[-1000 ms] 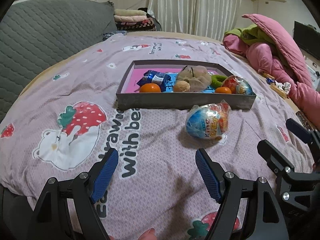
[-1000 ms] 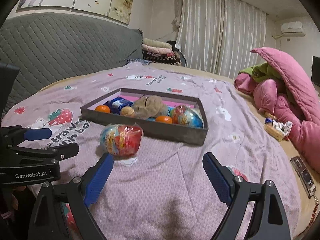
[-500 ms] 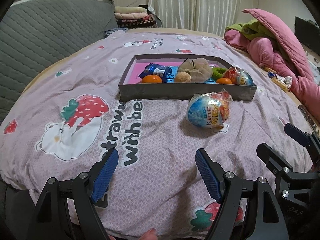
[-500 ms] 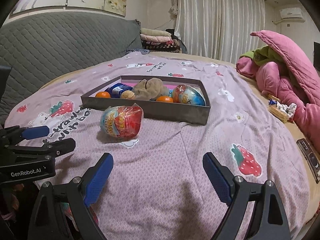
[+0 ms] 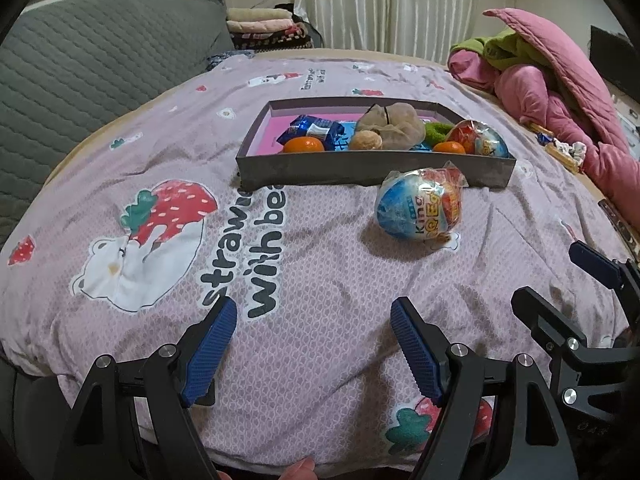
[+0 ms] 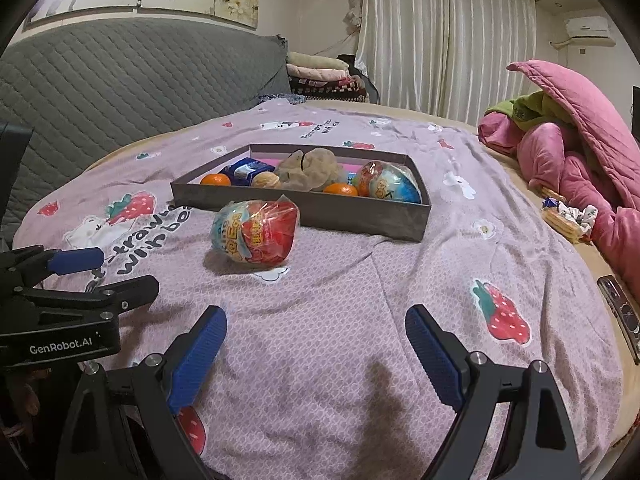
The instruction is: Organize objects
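My jaws stand wide apart on both sides and hold nothing: the left gripper (image 5: pixel 312 344) and the right gripper (image 6: pixel 316 350) both hang over the bedspread (image 5: pixel 320 280), near its front edge. Compared with a second ago, I see more of the bed in front of both cameras and the things look a little farther away and lower in the picture, so I judge that I have pulled back slightly and tilted. Nothing on the bed has moved; the wrapped toy egg (image 5: pixel 420 210) lies in the same place as before. For the task this means no progress in this second, only a better view before the next reach.

This egg is the one thing outside. It lies on its side on the bedspread, just in front of the near wall of the grey tray (image 5: pixel 360 168), toward its right end, not touching it as far as I can tell.

Inside the tray I see two oranges (image 5: pixel 304 145), a blue snack packet (image 5: pixel 316 130), a small round brownish thing, a beige soft toy (image 5: pixel 394 126), something green behind it, and a second wrapped egg (image 5: pixel 478 138) in the right corner. There is free pink floor at the left end.
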`<action>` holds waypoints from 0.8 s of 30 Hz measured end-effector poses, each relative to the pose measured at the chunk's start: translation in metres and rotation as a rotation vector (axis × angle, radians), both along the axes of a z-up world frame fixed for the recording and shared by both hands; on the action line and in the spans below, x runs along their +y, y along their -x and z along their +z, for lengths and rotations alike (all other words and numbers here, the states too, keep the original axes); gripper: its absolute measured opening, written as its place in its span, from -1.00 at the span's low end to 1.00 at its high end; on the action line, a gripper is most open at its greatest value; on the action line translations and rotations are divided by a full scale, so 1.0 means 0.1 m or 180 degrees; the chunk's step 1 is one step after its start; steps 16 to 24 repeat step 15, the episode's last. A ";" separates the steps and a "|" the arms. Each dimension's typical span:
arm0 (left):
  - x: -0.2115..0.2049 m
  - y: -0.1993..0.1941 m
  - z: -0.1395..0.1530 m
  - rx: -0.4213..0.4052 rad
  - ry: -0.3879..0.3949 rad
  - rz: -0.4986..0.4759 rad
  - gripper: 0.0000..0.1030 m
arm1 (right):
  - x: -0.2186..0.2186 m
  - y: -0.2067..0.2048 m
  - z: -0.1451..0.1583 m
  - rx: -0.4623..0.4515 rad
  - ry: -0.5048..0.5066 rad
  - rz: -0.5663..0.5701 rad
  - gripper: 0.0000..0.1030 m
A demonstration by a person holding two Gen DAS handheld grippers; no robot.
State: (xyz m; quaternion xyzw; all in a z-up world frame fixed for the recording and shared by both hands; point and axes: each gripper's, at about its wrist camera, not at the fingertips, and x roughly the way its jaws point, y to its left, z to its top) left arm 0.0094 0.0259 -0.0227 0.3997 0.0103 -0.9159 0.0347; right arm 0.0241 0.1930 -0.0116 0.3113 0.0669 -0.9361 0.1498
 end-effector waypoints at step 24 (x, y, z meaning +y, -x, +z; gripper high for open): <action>-0.08 0.00 -0.06 -0.0015 -0.0025 0.0036 0.56 | -0.01 0.02 -0.02 -0.0002 0.0021 0.0029 0.76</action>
